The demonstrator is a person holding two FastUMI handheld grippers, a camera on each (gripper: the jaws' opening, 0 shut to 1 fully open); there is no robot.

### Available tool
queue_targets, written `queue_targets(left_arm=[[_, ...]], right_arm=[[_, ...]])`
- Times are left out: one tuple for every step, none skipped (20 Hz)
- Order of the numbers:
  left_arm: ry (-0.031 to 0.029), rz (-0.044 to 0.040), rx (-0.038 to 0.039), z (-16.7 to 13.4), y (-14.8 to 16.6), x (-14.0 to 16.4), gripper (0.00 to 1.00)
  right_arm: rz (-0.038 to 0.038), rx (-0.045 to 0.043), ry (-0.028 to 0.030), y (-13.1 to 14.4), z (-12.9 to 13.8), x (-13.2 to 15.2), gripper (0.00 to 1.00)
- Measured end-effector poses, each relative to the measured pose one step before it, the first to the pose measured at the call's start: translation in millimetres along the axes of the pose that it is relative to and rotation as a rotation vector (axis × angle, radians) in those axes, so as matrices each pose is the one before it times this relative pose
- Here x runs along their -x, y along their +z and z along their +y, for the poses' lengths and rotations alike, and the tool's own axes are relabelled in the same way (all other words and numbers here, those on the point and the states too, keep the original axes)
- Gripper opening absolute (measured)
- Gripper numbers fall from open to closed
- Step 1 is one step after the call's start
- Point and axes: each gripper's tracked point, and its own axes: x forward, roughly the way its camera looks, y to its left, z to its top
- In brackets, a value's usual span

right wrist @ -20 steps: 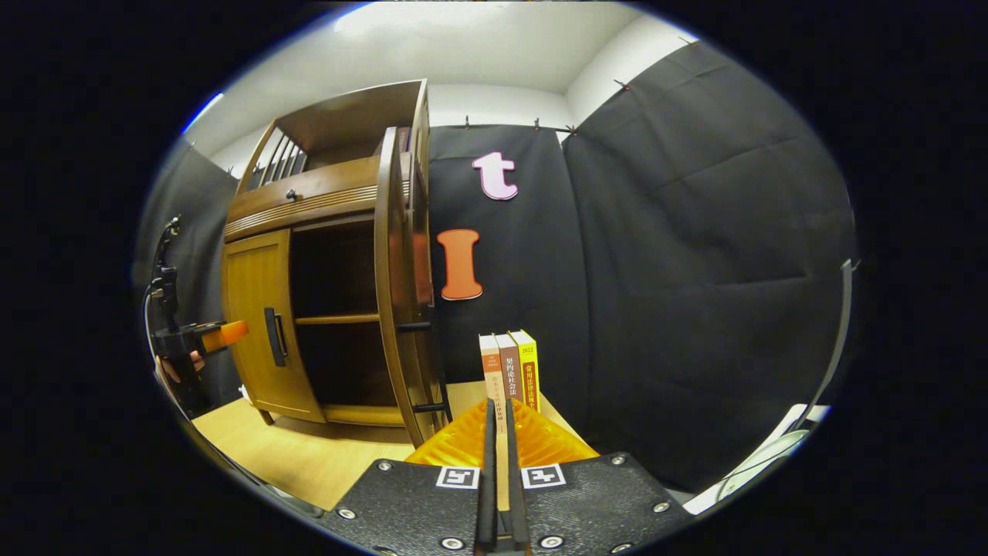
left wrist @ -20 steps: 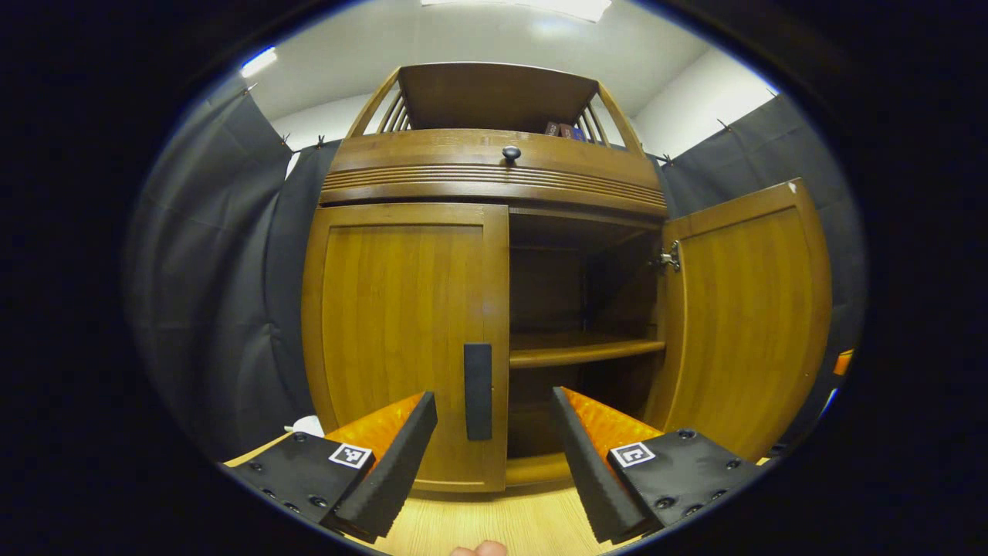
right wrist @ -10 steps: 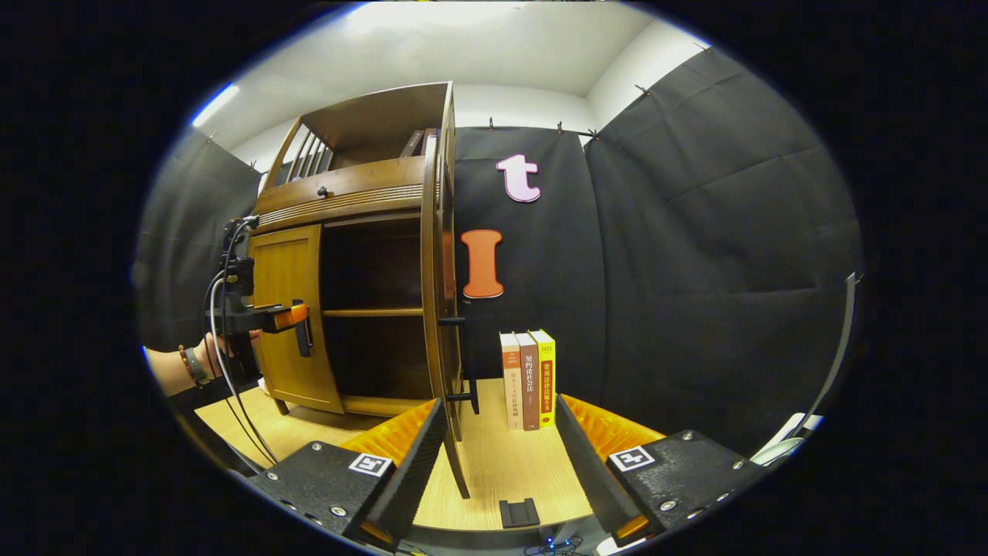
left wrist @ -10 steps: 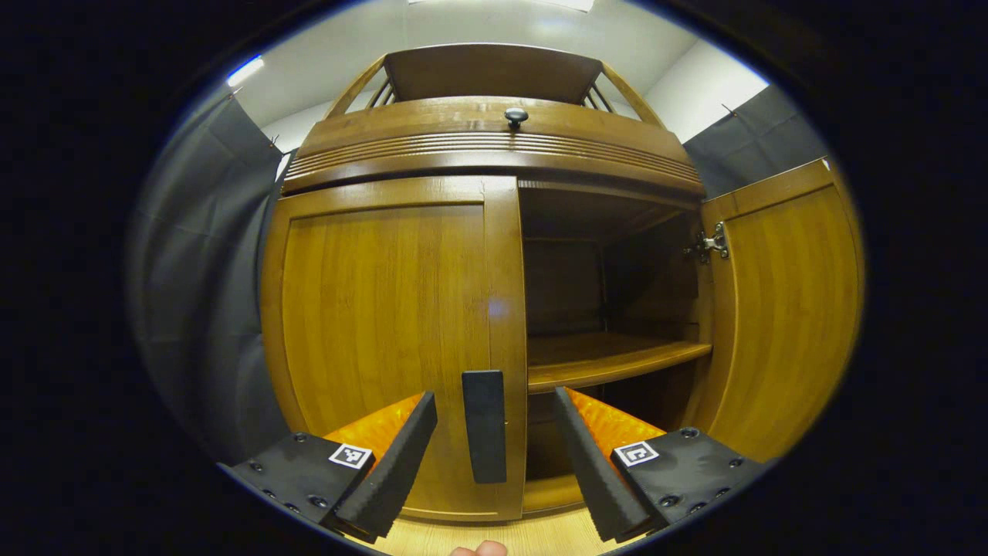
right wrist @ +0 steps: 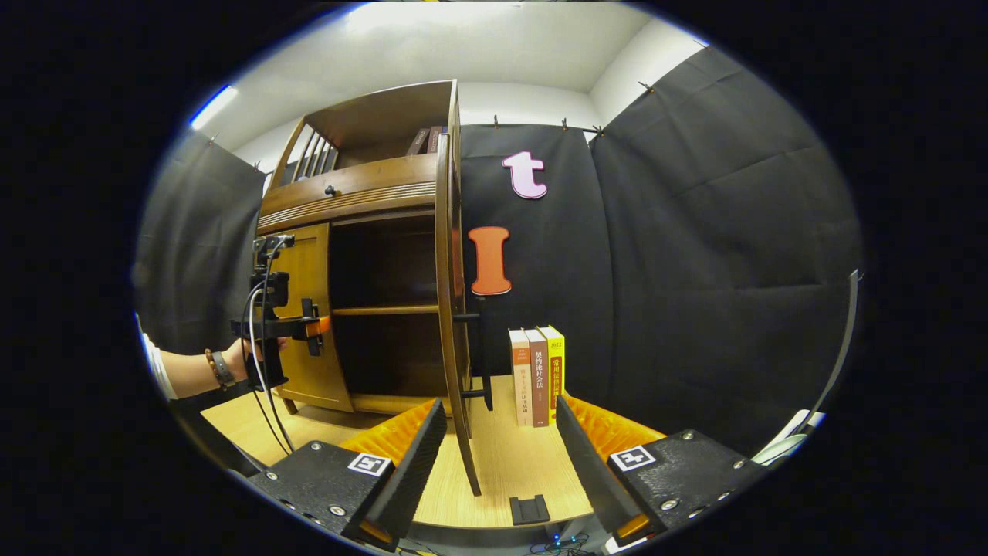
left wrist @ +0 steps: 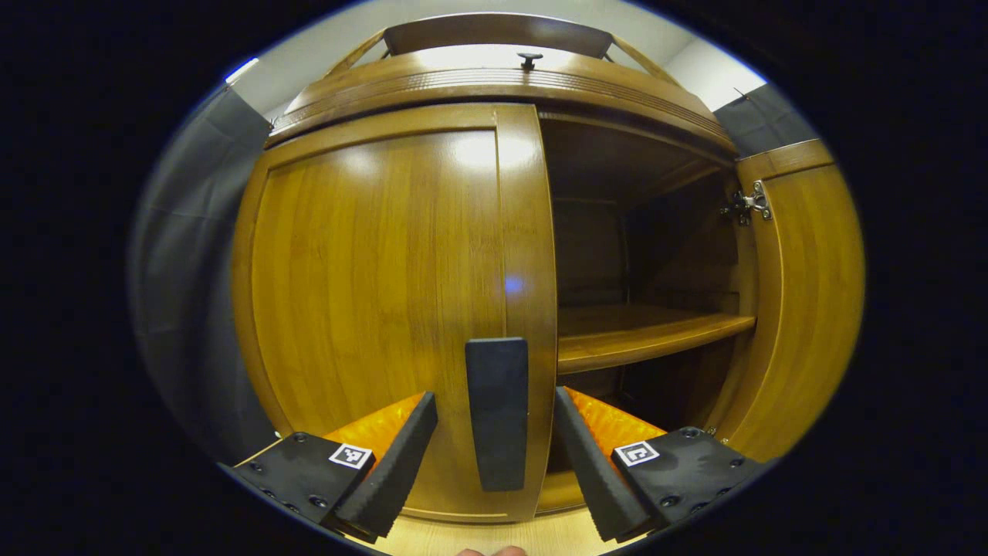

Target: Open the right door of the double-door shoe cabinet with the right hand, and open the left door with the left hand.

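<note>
the left door (left wrist: 386, 293) stays closed, so the wide left claw (left wrist: 494, 452) should straddle its handle (left wrist: 498, 409) squarely before pinching; right claw (right wrist: 498, 463) gapes idle.

The shoe cabinet (left wrist: 432, 85) is varnished wood. Its left door (left wrist: 378, 309) is glossy, with visible grain and light glare. The door handle (left wrist: 498, 413) looks like matt dark plastic. The right door (left wrist: 810, 293) carries a shiny metal hinge (left wrist: 745, 205). The tabletop (right wrist: 509, 463) is pale, smooth wood-grain. The booth wall (right wrist: 710, 270) is matt cloth.
</note>
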Motion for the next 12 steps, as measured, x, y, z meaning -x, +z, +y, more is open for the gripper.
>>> queue_targets(left_arm=[[-0.01506,0.00193,0.01548,-1.58,-0.72,-0.68,0.92],[-0.00715,-0.02453,0.00806,-2.65,3.03,-0.01,0.91],[-0.01144,-0.01317,-0.00673,-2.16,1.26,0.97,0.89],[-0.00320,-0.00686,-0.00910,1.54,0.08,0.56,0.73],[-0.00140,0.00117,-0.00928,0.02,-0.73,0.26,0.57],[-0.00302,0.00288,-0.01304,0.27,-0.23,-1.50,0.41],[-0.00343,0.00506,0.00028,-0.36,-0.21,1.62,0.40],[-0.00130,0.00015,0.01057,-0.91,0.37,1.84,0.39],[0.00167,0.00889,0.01441,0.38,-1.71,2.49,0.37],[0.00089,0.00390,-0.00037,-0.92,1.13,3.82,0.35],[-0.00355,0.00916,-0.00859,-0.45,-1.86,6.48,0.35],[-0.00383,-0.00257,-0.00933,0.94,1.19,8.13,0.34]], right_arm=[[-0.00019,-0.00270,0.00160,-0.75,1.89,1.00,0.88],[-0.00086,0.00194,-0.00052,-0.06,0.76,-0.26,0.94],[0.00239,0.00425,-0.00168,-1.12,0.15,0.31,0.94],[0.00651,0.00377,-0.00110,-1.44,0.54,-1.30,0.94],[0.00809,0.00096,0.00032,-2.44,-0.25,-0.82,0.88],[0.00423,-0.00118,0.00259,-1.94,1.07,0.94,0.88],[0.00239,-0.00255,-0.00012,-1.06,1.62,-1.08,0.94],[0.00167,-0.00498,0.00034,-0.68,1.43,-0.63,0.94],[0.00199,-0.00610,0.00628,-0.44,3.35,-0.15,0.94],[0.00306,-0.00638,0.00644,-1.14,3.03,-1.02,0.88],[0.00343,-0.00413,0.00635,-2.47,3.17,-0.43,0.88],[0.00217,0.00075,0.00738,-0.94,3.50,-0.91,0.88]])
